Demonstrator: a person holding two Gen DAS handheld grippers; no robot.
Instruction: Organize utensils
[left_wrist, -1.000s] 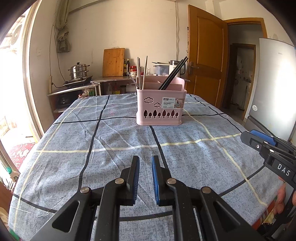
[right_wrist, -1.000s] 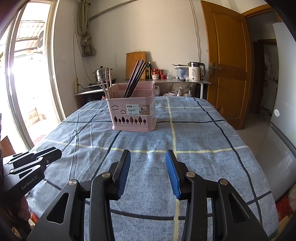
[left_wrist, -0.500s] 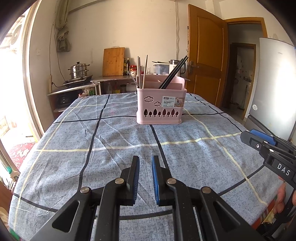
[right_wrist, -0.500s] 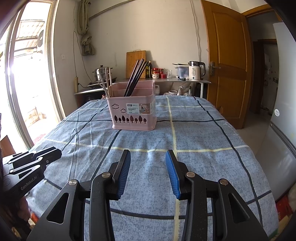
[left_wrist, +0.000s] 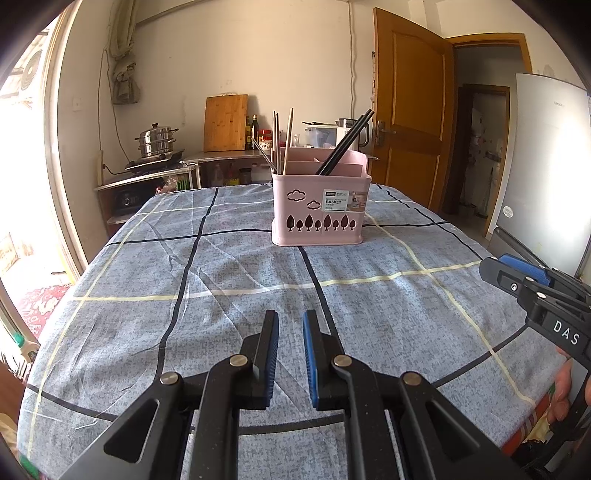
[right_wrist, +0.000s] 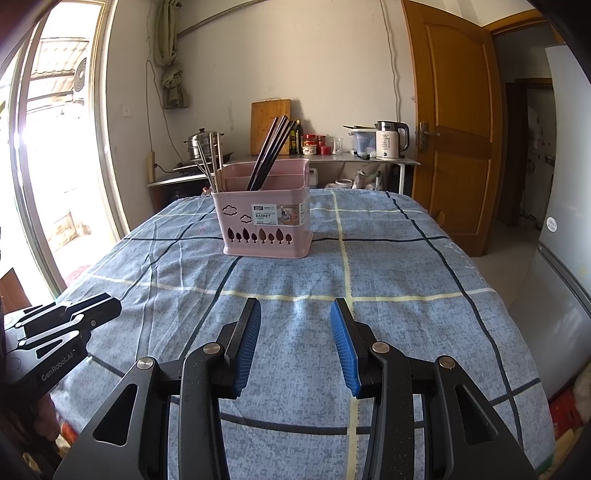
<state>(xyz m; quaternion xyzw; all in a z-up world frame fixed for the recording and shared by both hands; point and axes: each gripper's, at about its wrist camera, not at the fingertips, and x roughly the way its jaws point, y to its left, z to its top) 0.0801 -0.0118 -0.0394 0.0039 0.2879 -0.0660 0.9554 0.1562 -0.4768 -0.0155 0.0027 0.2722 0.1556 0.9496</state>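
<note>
We hold our left gripper (left_wrist: 290, 325) low over the near part of the table (left_wrist: 229, 280), its jaws drawn close with only a narrow gap and nothing between them. Our right gripper (right_wrist: 295, 314) hovers beside it, jaws roughly half open and empty. The pink basket (left_wrist: 319, 210) stands upright toward the table's far end, black chopsticks (left_wrist: 345, 142) leaning in one compartment, wooden and metal ones (left_wrist: 280, 140) in its left end

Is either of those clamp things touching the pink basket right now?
Apart. In both wrist views the left gripper and right gripper hang over bare tablecloth, with open cloth before the pink basket.
</note>
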